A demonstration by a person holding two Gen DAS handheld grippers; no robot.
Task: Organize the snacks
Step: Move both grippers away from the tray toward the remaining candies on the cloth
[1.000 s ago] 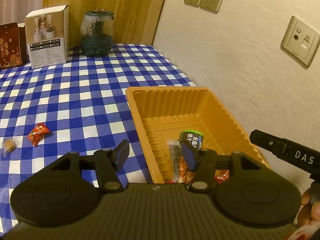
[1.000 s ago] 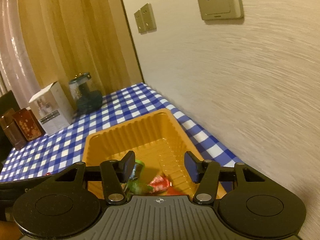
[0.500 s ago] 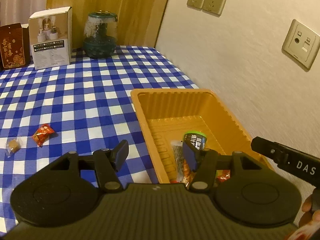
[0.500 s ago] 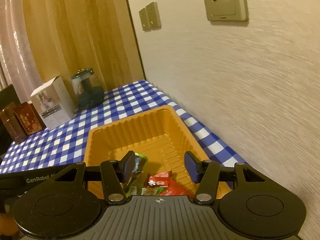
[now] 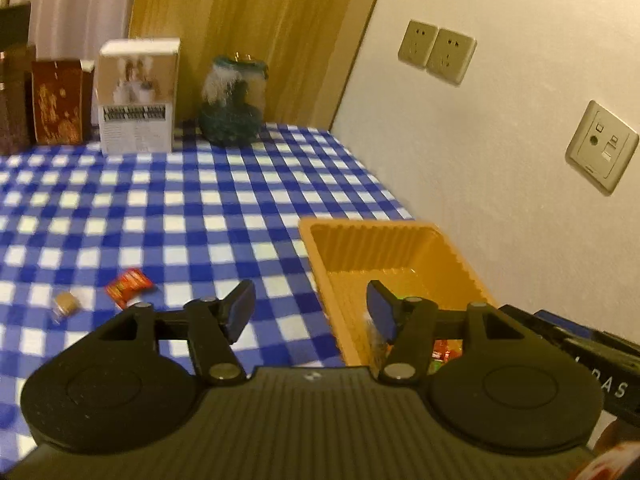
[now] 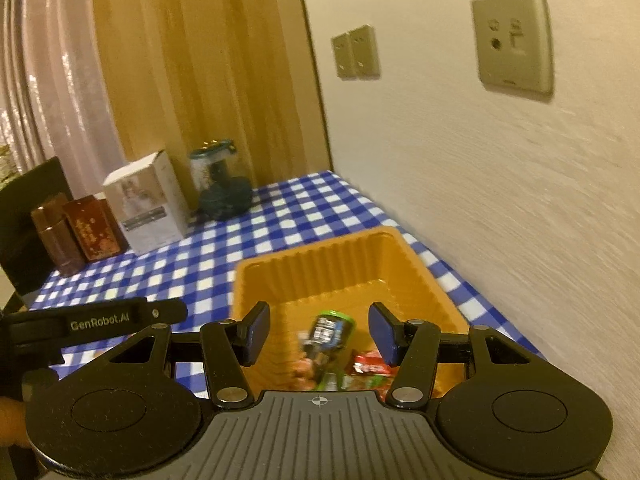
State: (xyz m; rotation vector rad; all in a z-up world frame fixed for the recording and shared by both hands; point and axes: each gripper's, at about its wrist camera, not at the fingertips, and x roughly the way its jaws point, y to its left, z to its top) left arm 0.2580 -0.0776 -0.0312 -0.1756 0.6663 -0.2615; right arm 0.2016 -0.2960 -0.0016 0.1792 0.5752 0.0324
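An orange plastic tray (image 5: 404,240) (image 6: 320,264) sits on the blue checked cloth against the wall. Inside it lie a green-topped dark packet (image 6: 330,330), a red packet (image 6: 368,362) and other wrappers. On the cloth to the tray's left lie a red snack packet (image 5: 129,282) and a small tan sweet (image 5: 66,304). My left gripper (image 5: 311,312) hangs over the tray's near left rim, its jaws opening with nothing between them. My right gripper (image 6: 319,332) is open above the tray, holding nothing.
At the back of the table stand a white box (image 5: 138,96), a dark green glass jar (image 5: 234,100) and brown-red boxes (image 5: 58,106). The wall (image 5: 500,152) with sockets runs close along the tray's right side. Each gripper's body shows at the other view's edge.
Both grippers have drawn back and risen from the tray, so it sits lower and smaller in view. The left jaws have spread wider. The green-topped packet lies in the tray, clear of the fingers.
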